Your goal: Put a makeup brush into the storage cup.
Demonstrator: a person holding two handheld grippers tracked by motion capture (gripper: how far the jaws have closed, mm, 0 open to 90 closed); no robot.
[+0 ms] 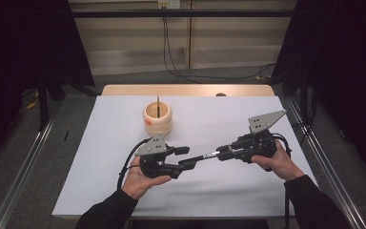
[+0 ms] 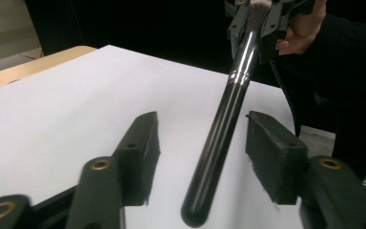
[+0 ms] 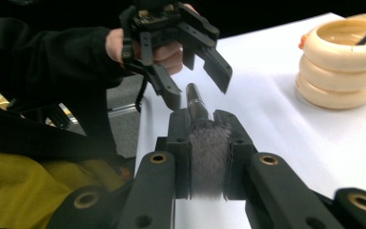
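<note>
**Makeup brush passed across between two hand-held grippers**

Makeup brush point(image 1: 208, 155) hung level above the white bench point(image 1: 100, 181), spanning the gap between the two tools near the person's edge. The right hand-held gripper point(image 3: 208, 157) was clamped on the bristle end: in the right gripper view the grey bristles point(image 3: 208, 160) sat squeezed between the two black pads, and the dark handle ran on toward the other tool. Holding it by the soft head left the whole handle free to be taken from the opposite side.

The left hand-held gripper point(image 2: 202, 143) stood with its jaws apart around the handle's rounded tail. In the left gripper view the glossy black handle point(image 2: 219, 138) lay in the gap with bare space on both sides, so neither pad pressed on it. It looked as if the right tool alone carried the brush, while the left either framed it for a grasp or had let go; which of these, the pictures did not settle.

Farther back, left of centre, stood a cream ringed holder point(image 1: 157, 118) with an orange tab at its side and a thin stick leaning inside it. Its open top suggested a likely place for the brush, handle or head first, though that was only a guess.
</note>
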